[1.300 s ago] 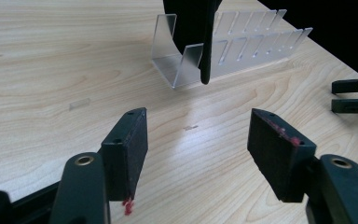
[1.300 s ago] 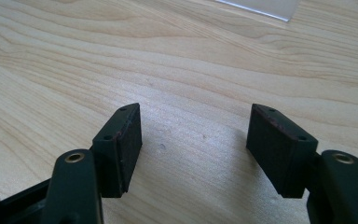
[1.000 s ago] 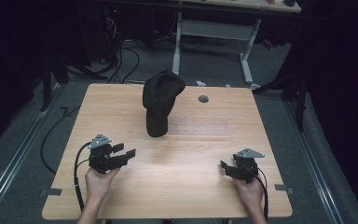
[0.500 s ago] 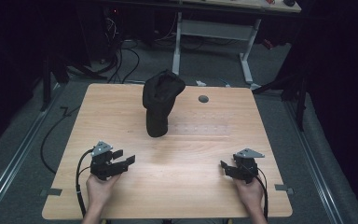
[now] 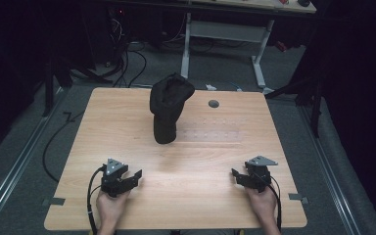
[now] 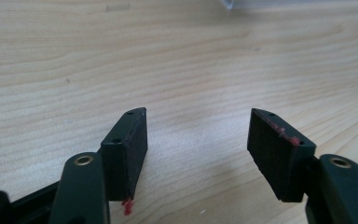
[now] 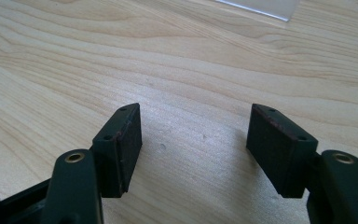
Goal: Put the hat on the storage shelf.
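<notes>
While both grippers rest low at the near edge of the wooden table [image 5: 200, 161], nothing is held, and the work in hand appears to be the approach to the black cap [image 5: 169, 105].

Item 1, black cap: dark fabric, standing tall and slumped at the table's far middle, its crown toward the far edge. Landmark for all entries below.

Item 2, left gripper [image 5: 136, 177]: near and to the left of the cap, well apart from it. Jaws wide, bare wood between them in the left gripper view [image 6: 198, 135]. Red marks on the pad [image 6: 279, 154] edges.

Item 3, right gripper [image 5: 236, 175]: near and to the right of the cap, well apart. Jaws wide, empty, as the right gripper view [image 7: 196, 140] confirms.

Item 4, small round dark grommet [image 5: 213, 104]: just right of the cap, in the tabletop.

Item 5, clear sheet edge [image 7: 261, 7]: at the top of the right gripper view; nature uncertain.

Handling note (judgement): the fabric is likely soft and will collapse under a pinch. Best to bring one gripper in level, take a fold or the brim squarely between the pads, and keep the other free to steady the cloth. Approach slowly so the cap does not topple.

Markings: no brand, label or legible writing on the cap, the grippers or the table.
</notes>
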The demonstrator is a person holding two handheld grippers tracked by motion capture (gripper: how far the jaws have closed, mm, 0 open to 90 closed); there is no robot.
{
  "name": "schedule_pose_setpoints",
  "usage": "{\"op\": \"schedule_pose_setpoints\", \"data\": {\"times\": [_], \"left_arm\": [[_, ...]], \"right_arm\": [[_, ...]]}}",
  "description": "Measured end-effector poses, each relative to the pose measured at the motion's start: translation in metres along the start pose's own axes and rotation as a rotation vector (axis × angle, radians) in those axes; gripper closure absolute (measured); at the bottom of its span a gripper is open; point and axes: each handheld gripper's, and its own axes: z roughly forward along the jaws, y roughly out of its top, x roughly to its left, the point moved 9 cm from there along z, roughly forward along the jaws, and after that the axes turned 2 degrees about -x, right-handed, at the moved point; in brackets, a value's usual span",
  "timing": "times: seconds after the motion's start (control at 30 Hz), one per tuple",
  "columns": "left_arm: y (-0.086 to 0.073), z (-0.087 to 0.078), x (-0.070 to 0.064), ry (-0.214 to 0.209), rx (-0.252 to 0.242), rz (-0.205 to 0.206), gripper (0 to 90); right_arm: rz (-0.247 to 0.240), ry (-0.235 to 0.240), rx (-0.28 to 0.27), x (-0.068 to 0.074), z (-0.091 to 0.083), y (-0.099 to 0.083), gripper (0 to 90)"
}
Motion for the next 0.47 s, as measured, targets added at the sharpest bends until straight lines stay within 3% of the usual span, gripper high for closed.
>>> {"op": "schedule_pose_setpoints", "data": {"times": [0.07, 0.17, 0.2, 0.27, 0.47], "left_arm": [[-0.002, 0.001, -0.001, 0.000, 0.009, 0.013, 35.6], [-0.009, 0.003, -0.005, 0.004, 0.023, 0.086, 31.8], [-0.009, 0.003, -0.005, 0.004, 0.023, 0.086, 30.7], [-0.015, 0.004, -0.008, 0.013, 0.032, 0.144, 28.5], [-0.016, 0.004, -0.009, 0.010, 0.036, 0.147, 27.1]], "right_arm": [[0.000, 0.000, 0.000, 0.000, 0.000, 0.000, 35.8], [0.000, 0.000, 0.000, 0.000, 0.000, 0.000, 35.8], [0.000, 0.000, 0.000, 0.000, 0.000, 0.000, 35.8], [0.000, 0.000, 0.000, 0.000, 0.000, 0.000, 35.8], [0.000, -0.001, 0.000, 0.000, 0.000, 0.000, 35.8]]}}
